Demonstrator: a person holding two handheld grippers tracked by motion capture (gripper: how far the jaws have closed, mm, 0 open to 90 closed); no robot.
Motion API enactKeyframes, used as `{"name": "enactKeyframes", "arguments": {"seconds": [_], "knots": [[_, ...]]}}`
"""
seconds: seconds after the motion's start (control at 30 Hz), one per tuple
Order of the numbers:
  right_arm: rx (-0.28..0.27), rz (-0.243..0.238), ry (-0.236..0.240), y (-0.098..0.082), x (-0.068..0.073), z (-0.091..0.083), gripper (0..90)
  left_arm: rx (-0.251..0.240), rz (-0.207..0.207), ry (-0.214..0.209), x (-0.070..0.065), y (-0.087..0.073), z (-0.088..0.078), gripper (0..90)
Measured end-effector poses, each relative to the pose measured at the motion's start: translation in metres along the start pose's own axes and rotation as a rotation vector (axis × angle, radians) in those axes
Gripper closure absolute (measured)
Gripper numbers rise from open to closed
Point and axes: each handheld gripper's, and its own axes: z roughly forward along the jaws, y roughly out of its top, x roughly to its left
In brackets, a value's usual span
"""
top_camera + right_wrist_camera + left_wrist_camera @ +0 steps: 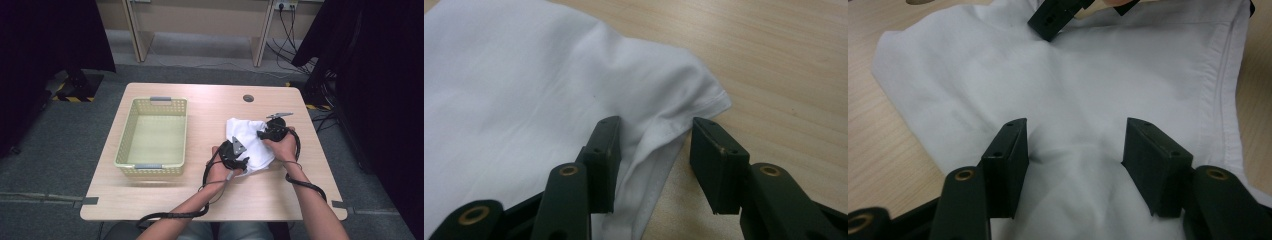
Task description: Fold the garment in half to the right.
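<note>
A white cloth lies crumpled on the wooden table, right of centre. My left gripper rests on the cloth's near left part; in the left gripper view its jaws stand open, pressed down on the white cloth with a fold between them. My right gripper sits at the cloth's right side; in the right gripper view its jaws are open around a hemmed edge of the cloth. The right gripper's jaw tip also appears at the top of the left gripper view.
A pale yellow plastic basket stands empty on the left half of the table. A round cable hole lies at the back edge. Black cables trail from both grippers toward the front edge.
</note>
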Motion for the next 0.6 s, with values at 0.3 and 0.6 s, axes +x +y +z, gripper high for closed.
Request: {"name": "enactKeyframes", "arguments": {"seconds": [0.3, 0.6], "knots": [[-0.025, 0.057, 0.001, -0.003, -0.007, -0.003, 39.0, -0.013, -0.001, -0.003, 0.005, 0.009, -0.005, 26.8], [-0.073, 0.088, 0.010, 0.001, -0.011, -0.018, 31.6, -0.059, -0.034, -0.012, 0.010, 0.014, -0.022, 14.0]]}}
